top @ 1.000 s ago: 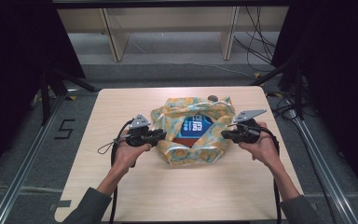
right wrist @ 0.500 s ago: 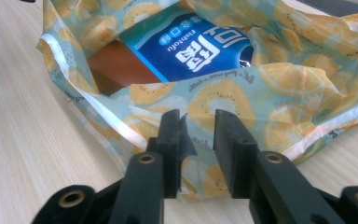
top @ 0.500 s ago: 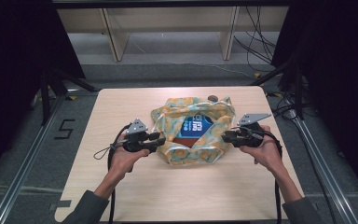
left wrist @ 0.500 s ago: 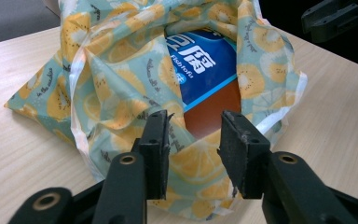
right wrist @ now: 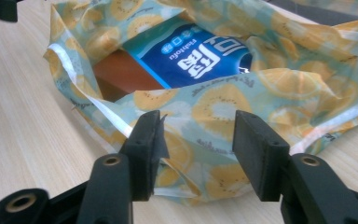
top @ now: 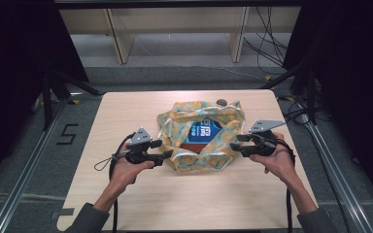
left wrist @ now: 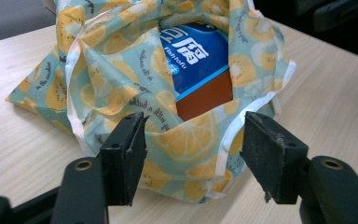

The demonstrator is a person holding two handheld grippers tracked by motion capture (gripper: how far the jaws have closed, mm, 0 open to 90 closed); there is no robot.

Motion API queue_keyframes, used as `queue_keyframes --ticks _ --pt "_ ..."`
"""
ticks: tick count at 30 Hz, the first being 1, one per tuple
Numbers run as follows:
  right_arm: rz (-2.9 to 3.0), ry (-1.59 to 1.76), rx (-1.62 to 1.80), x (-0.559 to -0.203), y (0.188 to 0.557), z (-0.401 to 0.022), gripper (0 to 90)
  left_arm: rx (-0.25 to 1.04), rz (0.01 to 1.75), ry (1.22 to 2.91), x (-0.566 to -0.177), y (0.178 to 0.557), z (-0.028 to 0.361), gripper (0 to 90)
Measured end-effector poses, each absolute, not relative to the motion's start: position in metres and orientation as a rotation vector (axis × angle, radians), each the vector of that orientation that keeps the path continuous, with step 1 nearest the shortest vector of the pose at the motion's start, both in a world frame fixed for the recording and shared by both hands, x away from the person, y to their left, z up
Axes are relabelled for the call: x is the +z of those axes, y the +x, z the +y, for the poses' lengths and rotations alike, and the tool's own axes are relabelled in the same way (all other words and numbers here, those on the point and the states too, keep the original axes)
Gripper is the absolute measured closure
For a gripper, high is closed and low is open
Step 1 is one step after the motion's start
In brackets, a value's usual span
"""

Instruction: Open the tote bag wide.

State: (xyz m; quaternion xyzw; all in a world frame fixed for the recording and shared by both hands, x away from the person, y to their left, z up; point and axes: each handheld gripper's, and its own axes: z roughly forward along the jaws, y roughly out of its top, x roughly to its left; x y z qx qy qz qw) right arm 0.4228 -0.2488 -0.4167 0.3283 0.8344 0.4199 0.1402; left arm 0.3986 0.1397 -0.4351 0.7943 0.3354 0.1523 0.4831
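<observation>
Table (top: 126, 194), pale wood: I stand at its near edge, both forearms reaching forward from below in the high view.

Bag (top: 194, 145), thin printed plastic with a lemon-slice pattern and white edging, lying near the table's centre, its mouth open upward. I judge it soft, light and slippery; it will crumple and not hold any shape, so the film alone gives little to pull against. The best holds look to be the white-edged rim folds at either side of the mouth, where the film is doubled.

Packet (top: 201, 132), blue and brown with white lettering, lying flat inside the bag and visible through the mouth. It appears flat and fairly stiff, and probably supplies most of the weight.

My left gripper (top: 166, 154), held low and roughly level at the bag's left side. Its jaws are spread wide, and in the left gripper view the near rim fold sits between them, not yet pinched.

My right gripper (top: 239, 141), mirrored at the bag's right side, wrist level, pointing inward. Its jaws likewise stand apart, with a flap of film between them and nothing gripped.
</observation>
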Motion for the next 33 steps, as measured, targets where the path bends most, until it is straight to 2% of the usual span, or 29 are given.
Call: queue_keyframes --ticks 11,24,33 --pt "2.387 0.973 1.236 -0.42 0.415 -0.251 43.1 0.367 0.855 1.939 -0.445 0.386 0.145 32.4" --pt "2.331 0.958 1.229 -0.429 0.396 -0.25 32.9 0.369 0.817 1.94 -0.451 0.368 0.149 28.0" --pt "2.334 0.984 1.234 -0.437 0.385 -0.25 31.6 0.358 0.843 1.944 -0.461 0.362 0.153 22.4"
